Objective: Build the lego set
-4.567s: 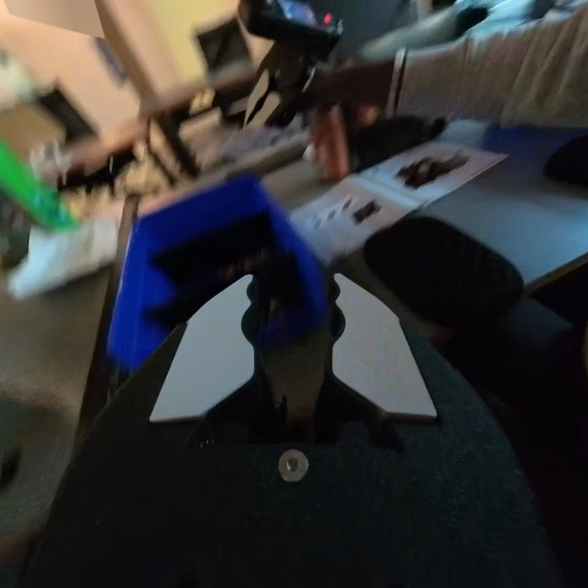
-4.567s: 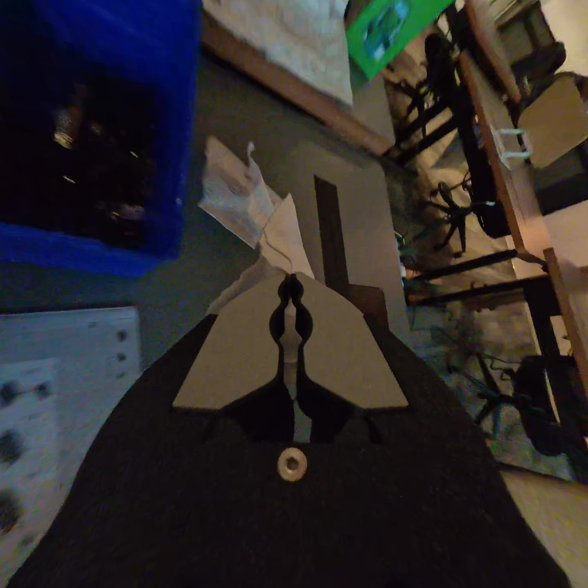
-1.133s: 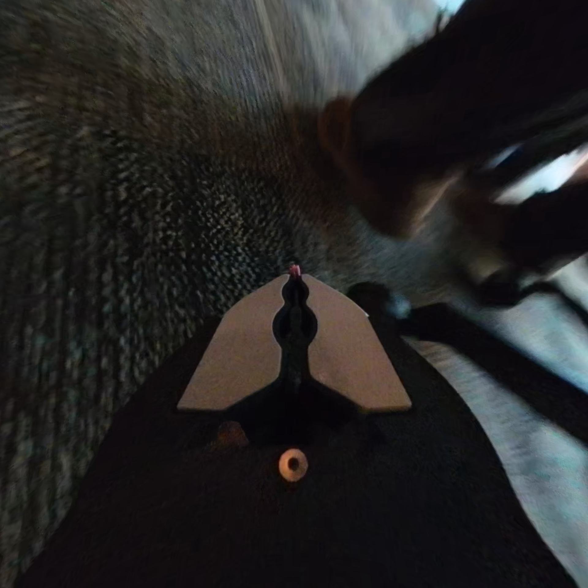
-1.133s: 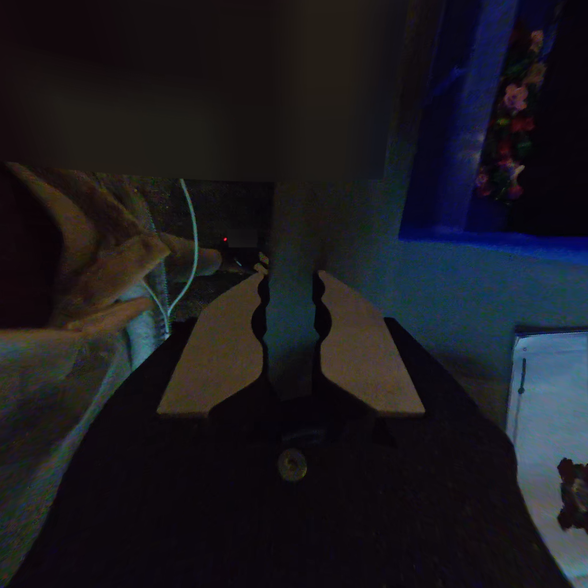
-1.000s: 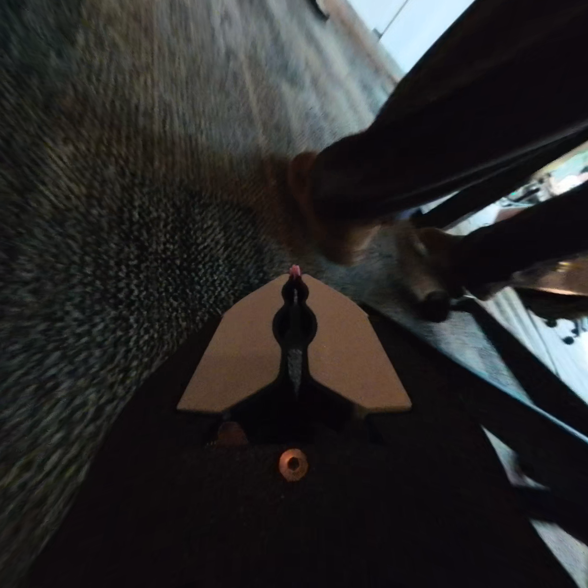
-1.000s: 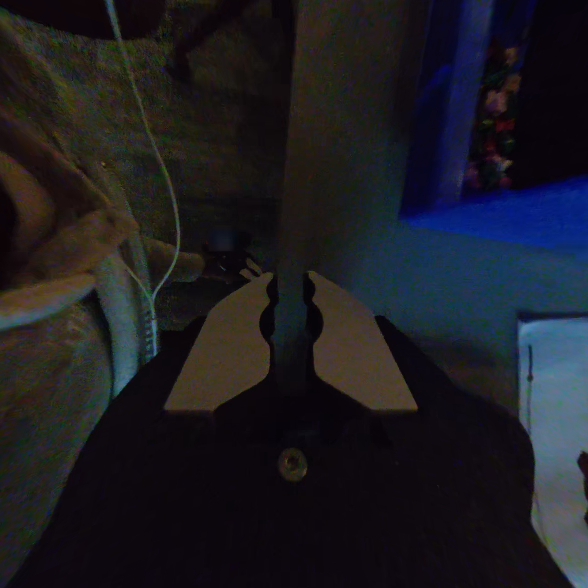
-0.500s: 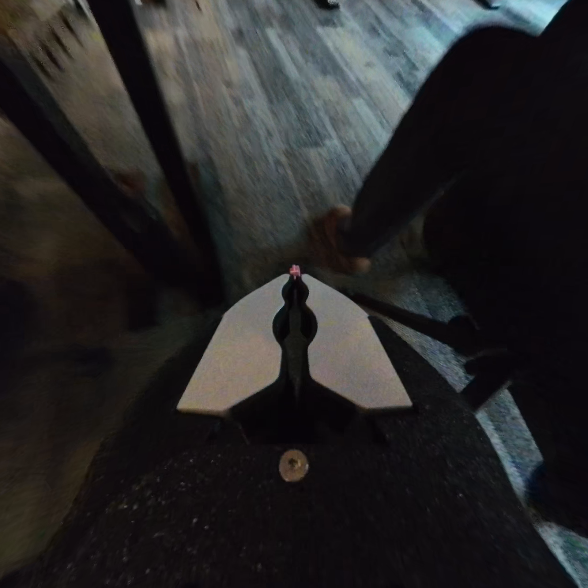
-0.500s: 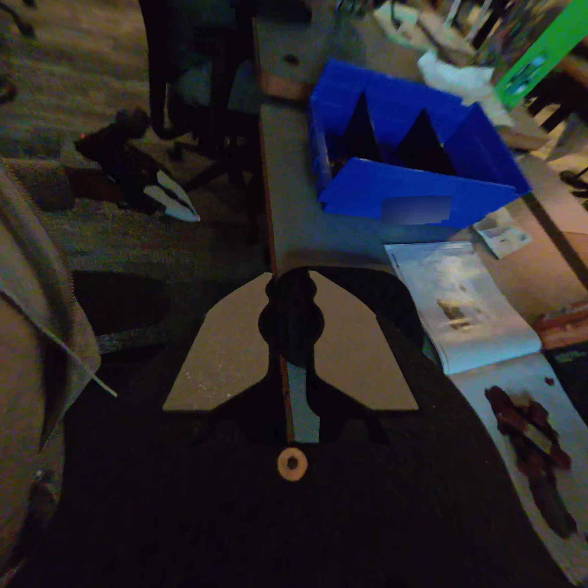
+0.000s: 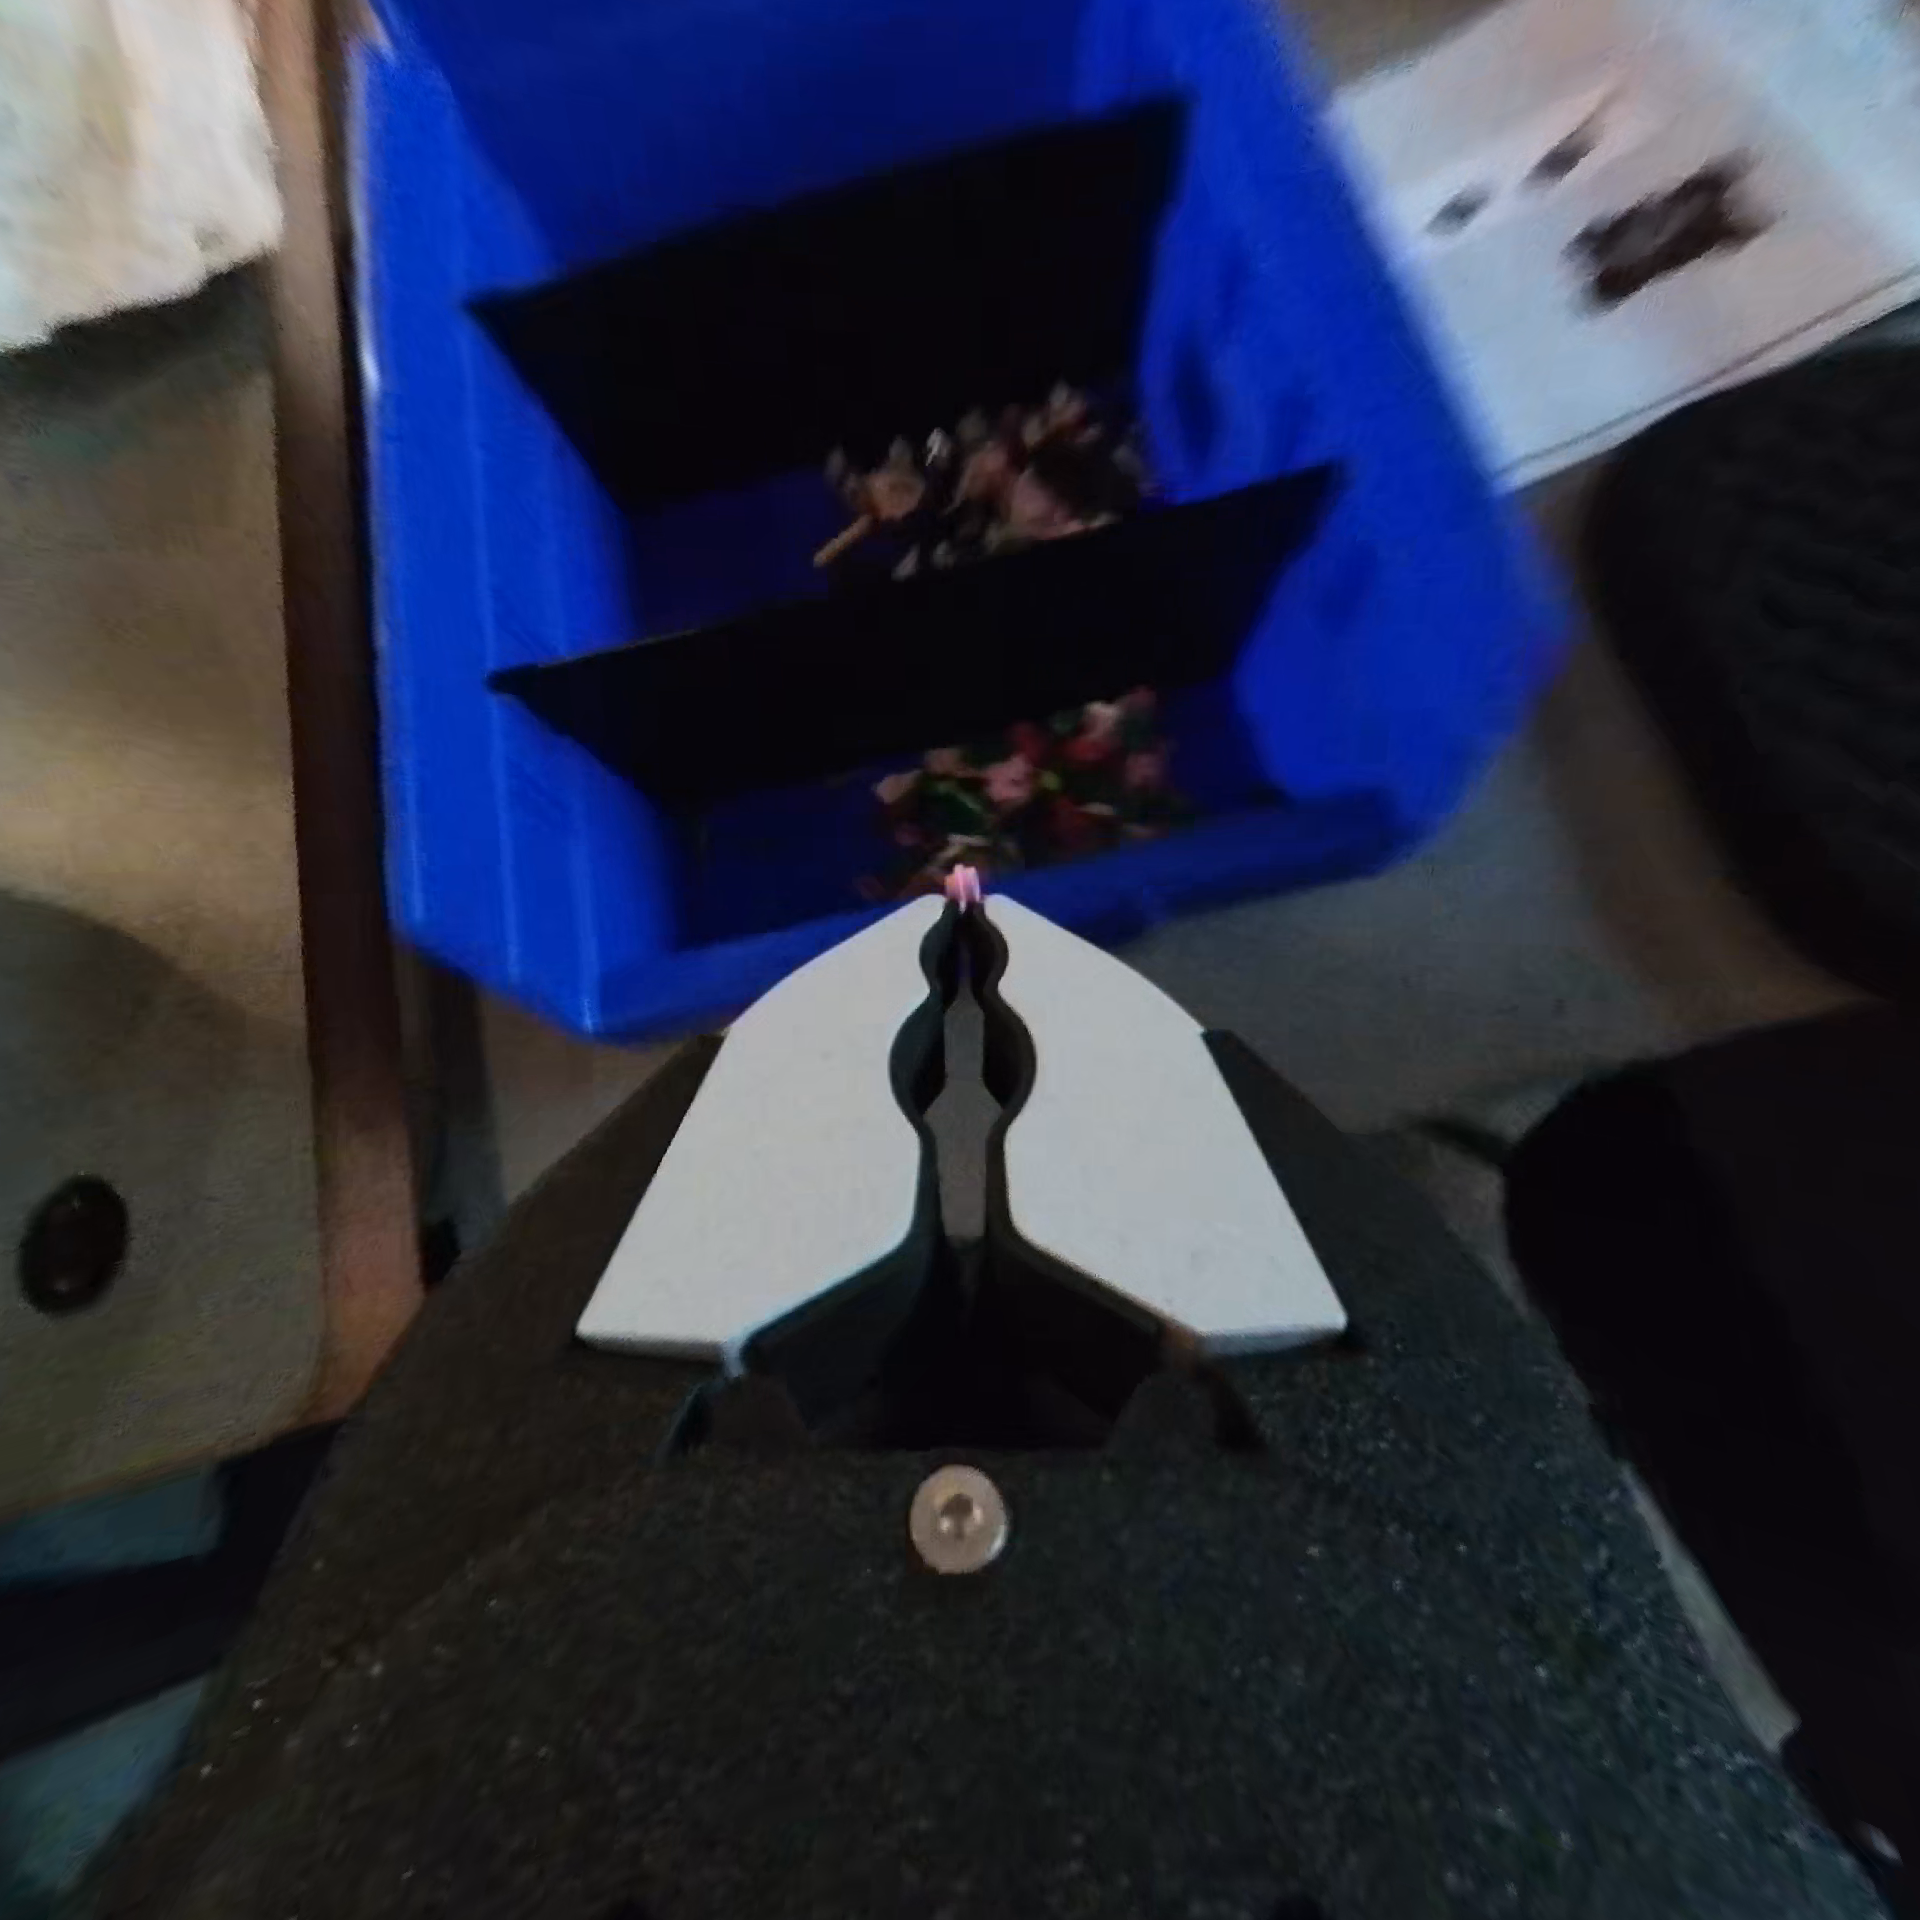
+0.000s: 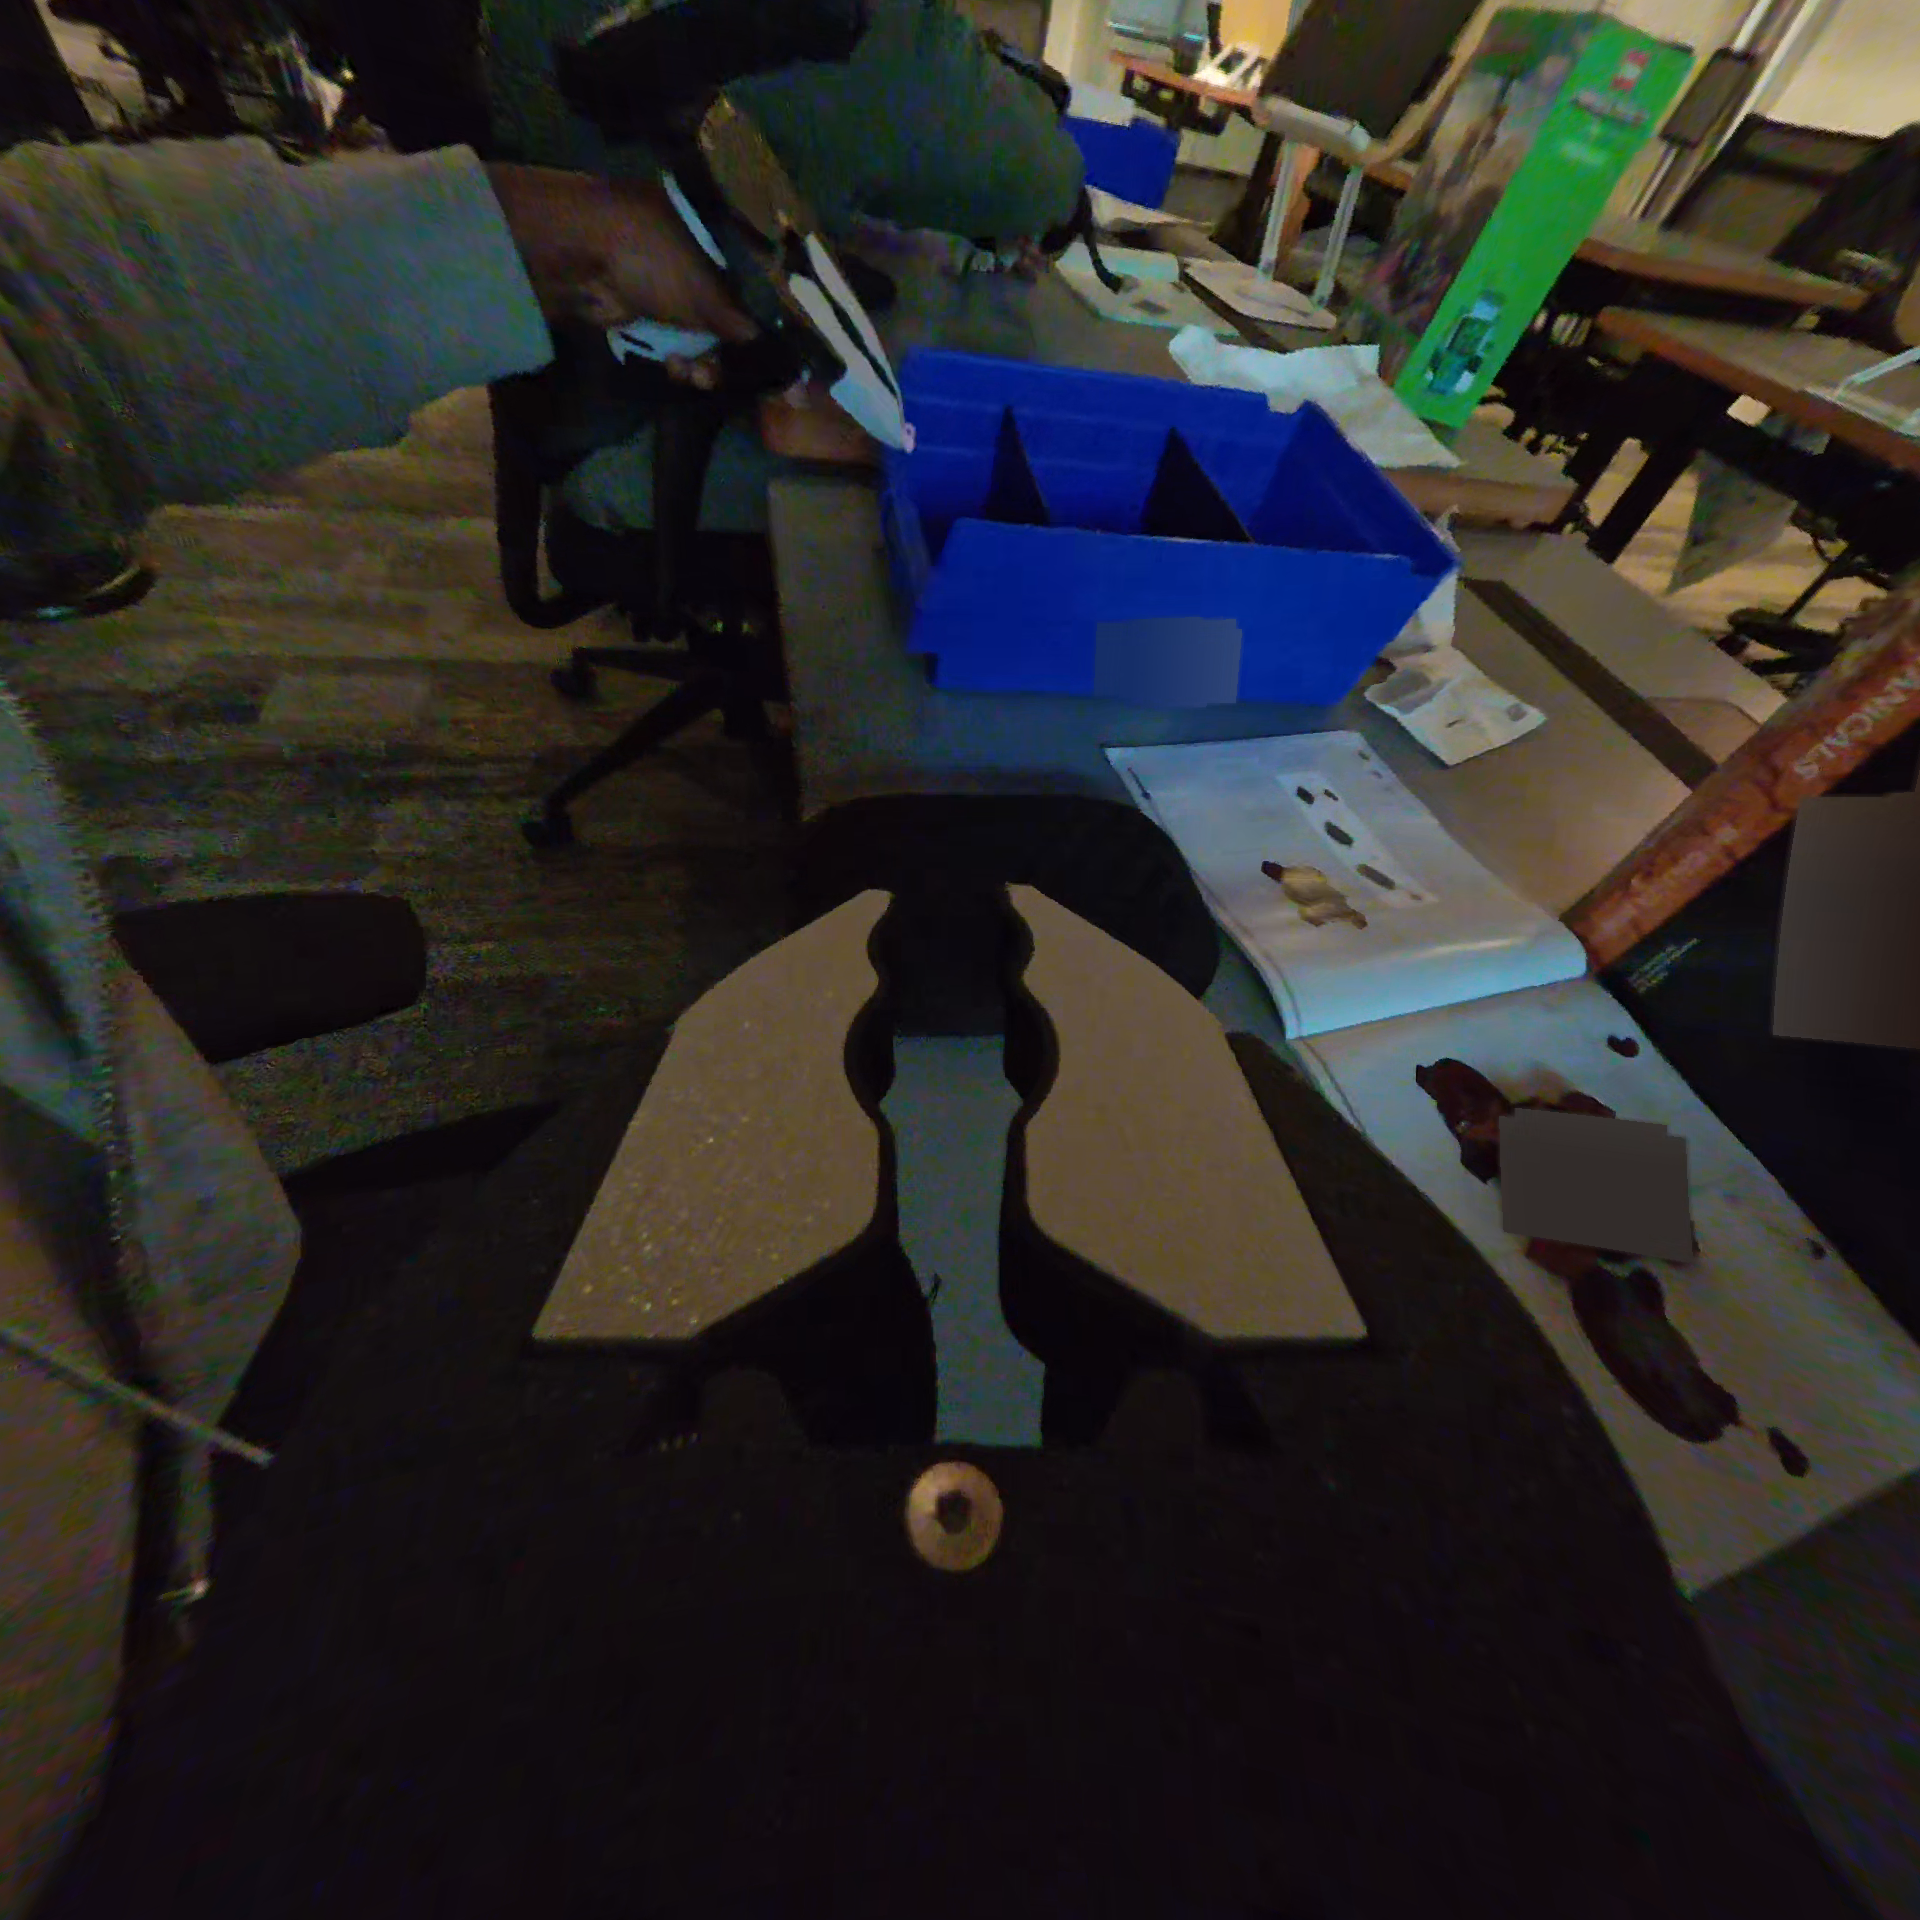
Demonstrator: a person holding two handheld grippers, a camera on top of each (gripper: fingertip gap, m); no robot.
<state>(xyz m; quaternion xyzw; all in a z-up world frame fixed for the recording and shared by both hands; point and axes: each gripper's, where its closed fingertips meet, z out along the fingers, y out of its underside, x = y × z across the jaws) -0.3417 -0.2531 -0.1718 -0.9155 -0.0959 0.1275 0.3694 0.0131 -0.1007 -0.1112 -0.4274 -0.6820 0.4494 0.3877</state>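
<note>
The left gripper (image 9: 964,902) hangs at the near wall of a blue bin (image 9: 488,644), its two fingers drawn together so that their tips pinch a tiny pink piece (image 9: 962,885), which shows only as a sliver at the very tip; the right wrist view confirms this from the side, with the same gripper (image 10: 902,434) tilted down at the bin's near corner, a pink speck at its point. The bin is split by dark dividers (image 9: 914,665) into compartments: the nearest one holds a heap of small mixed-colour pieces (image 9: 1039,800), red, pink and green, and the next holds a heap of paler brownish pieces (image 9: 987,488), a layout that keeps the kinds apart. The pinched piece sits just above the rim of the nearest compartment, close to the mixed-colour heap. A fingertip pinch suits so small a part, since a deeper hold would hide it between the pads. The right gripper (image 10: 943,902) hangs well back from the bin over the grey table (image 10: 852,623), its fingers standing a little apart with nothing between them; only a dark rounded shape, perhaps a chair back (image 10: 1101,862), and the table surface show through the gap. An open booklet (image 10: 1340,862) with pictured parts lies flat beside the bin, within view of both hands. A green box (image 10: 1507,229) stands farther off.
</note>
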